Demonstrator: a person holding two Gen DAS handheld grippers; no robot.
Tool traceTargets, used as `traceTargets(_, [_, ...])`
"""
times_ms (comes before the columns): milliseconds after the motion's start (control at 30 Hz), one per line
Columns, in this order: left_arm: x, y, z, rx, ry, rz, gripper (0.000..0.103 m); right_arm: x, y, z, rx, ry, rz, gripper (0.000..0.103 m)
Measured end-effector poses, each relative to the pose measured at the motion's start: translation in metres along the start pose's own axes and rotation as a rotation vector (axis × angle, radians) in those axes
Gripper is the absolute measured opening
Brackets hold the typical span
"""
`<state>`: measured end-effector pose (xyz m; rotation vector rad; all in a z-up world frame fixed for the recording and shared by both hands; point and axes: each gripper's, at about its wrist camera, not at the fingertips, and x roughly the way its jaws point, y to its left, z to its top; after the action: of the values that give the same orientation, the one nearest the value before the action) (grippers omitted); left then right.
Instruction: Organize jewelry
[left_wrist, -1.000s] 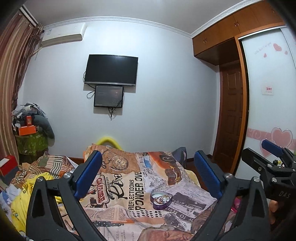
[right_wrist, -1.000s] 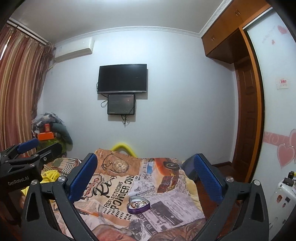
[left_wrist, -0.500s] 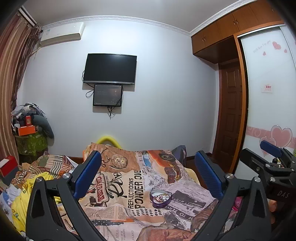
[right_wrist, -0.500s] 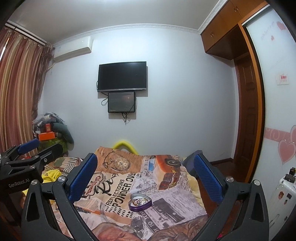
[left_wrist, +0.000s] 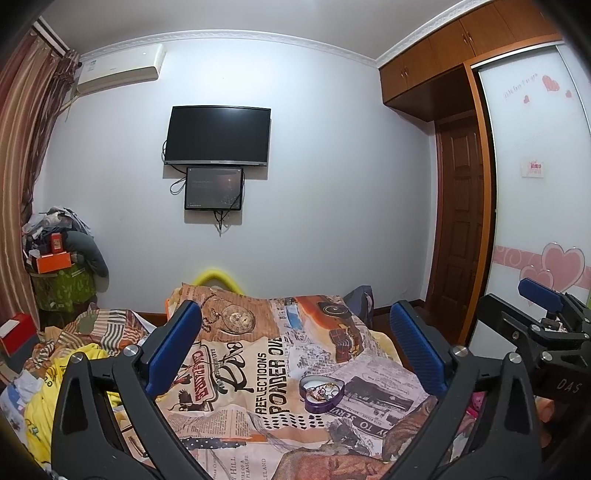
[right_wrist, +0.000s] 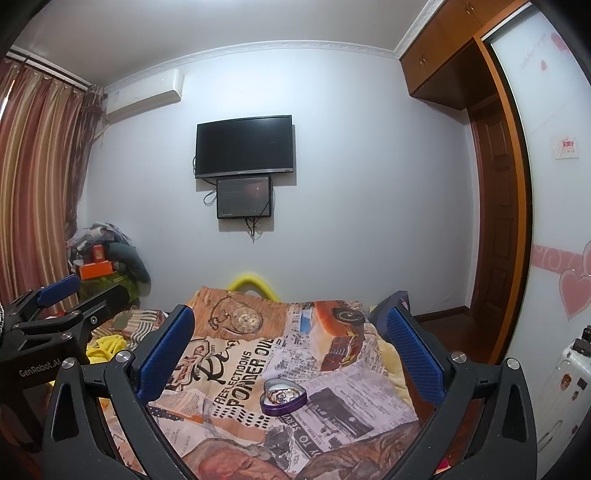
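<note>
A purple heart-shaped tin (left_wrist: 322, 394) with small jewelry pieces inside sits open on the newspaper-print bedspread (left_wrist: 258, 373). It also shows in the right wrist view (right_wrist: 283, 396). My left gripper (left_wrist: 295, 350) is open and empty, held above the bed and short of the tin. My right gripper (right_wrist: 291, 354) is open and empty too, with the tin below and between its blue pads. The right gripper shows at the right edge of the left wrist view (left_wrist: 546, 325), and the left gripper at the left edge of the right wrist view (right_wrist: 55, 317).
A TV (left_wrist: 217, 136) and a smaller screen hang on the far wall. Piled clothes and boxes (left_wrist: 59, 258) stand at the left. Rumpled yellow and striped bedding (left_wrist: 74, 354) lies left of the bedspread. A wooden door (left_wrist: 458, 229) and wardrobe are at the right.
Both grippers have drifted slightly. The tin sits a little lower in the right view and about the same in the left view. Both stay open.
</note>
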<state>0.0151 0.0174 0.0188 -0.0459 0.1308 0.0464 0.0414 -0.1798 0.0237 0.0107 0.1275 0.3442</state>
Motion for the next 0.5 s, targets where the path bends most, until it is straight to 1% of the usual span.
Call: traceTargets(500, [0.0047,-0.0043,-0.0019,0.010,0.014,-0.019,0.102,0.0021,-0.0031,0.0007,0.013,0.011,0.006,0.103])
